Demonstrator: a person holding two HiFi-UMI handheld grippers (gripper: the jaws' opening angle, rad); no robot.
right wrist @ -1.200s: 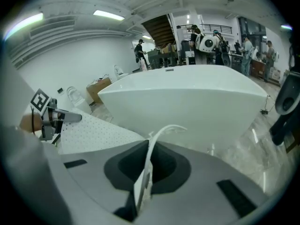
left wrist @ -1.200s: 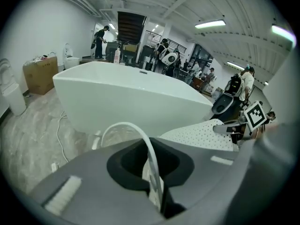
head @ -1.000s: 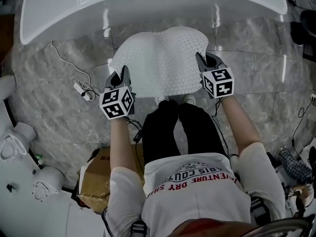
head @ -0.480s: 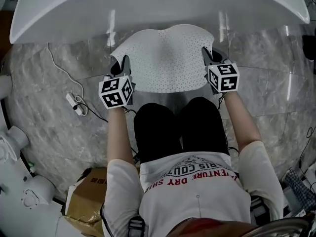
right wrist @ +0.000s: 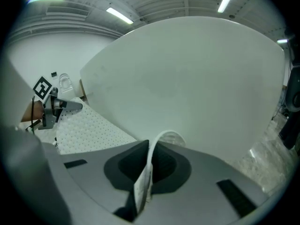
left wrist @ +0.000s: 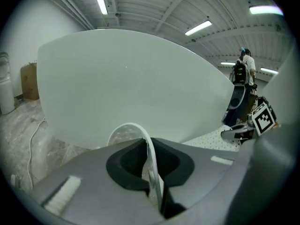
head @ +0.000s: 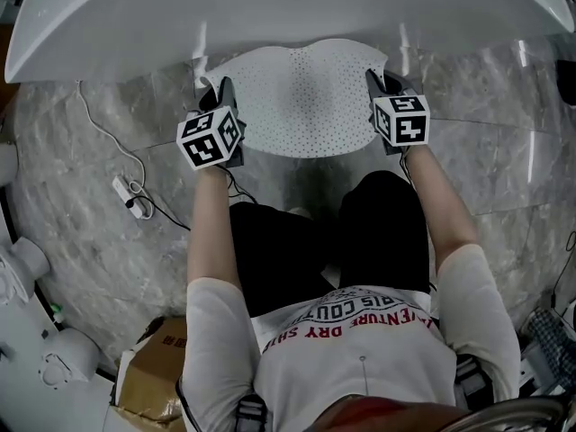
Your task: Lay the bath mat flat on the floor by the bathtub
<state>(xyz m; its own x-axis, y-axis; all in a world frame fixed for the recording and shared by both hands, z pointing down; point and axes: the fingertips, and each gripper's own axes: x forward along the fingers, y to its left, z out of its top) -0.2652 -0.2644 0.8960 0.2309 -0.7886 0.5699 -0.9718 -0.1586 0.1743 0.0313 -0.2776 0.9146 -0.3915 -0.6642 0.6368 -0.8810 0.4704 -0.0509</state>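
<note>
A white perforated bath mat (head: 301, 102) hangs spread between both grippers, low over the marble floor (head: 108, 232), its far edge at the foot of the white bathtub (head: 270, 7). My left gripper (head: 216, 97) is shut on the mat's left corner. In the left gripper view that corner (left wrist: 149, 158) is pinched upright between the jaws. My right gripper (head: 378, 84) is shut on the right corner, and the right gripper view shows this corner (right wrist: 146, 172) curling out of the closed jaws. The tub wall (right wrist: 197, 78) fills both gripper views close ahead.
A white cable with a power strip (head: 126, 196) lies on the floor to the left. A cardboard box (head: 153, 376) stands at lower left beside white fixtures (head: 27, 259). The person's legs (head: 306, 241) are just behind the mat.
Both grippers have sunk and moved toward the tub, carrying the mat down with them. The mat's far edge now reaches the tub's base, and the person has crouched lower.
</note>
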